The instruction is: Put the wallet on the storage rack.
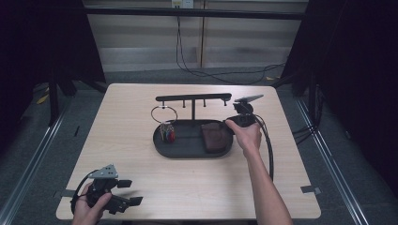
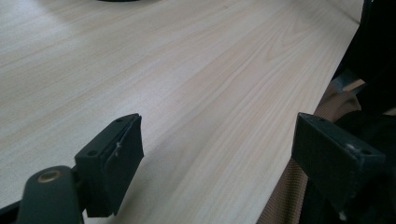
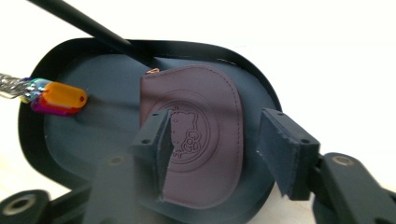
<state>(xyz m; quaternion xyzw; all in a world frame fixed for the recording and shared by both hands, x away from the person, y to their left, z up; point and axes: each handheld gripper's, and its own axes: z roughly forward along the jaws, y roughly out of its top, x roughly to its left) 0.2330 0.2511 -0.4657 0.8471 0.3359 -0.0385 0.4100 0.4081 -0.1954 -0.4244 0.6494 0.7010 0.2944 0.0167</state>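
Our right claw [image 3: 212,149] hangs spread over the embossed brown leather pouch [image 3: 201,135] in the black oval tray [image 3: 42,154] — gripping nothing. Our left claw [image 2: 217,161], also spread and empty, hovers at the worktop's [image 2: 187,70] near edge.

A black oval tray [image 1: 162,143] stands at the middle of the table, with a T-shaped rack [image 1: 193,98] rising from it. A brown leather pouch [image 3: 201,130] lies flat in its right part. Colourful key tags [image 1: 167,133] hang on a ring [image 1: 164,114] at its left.
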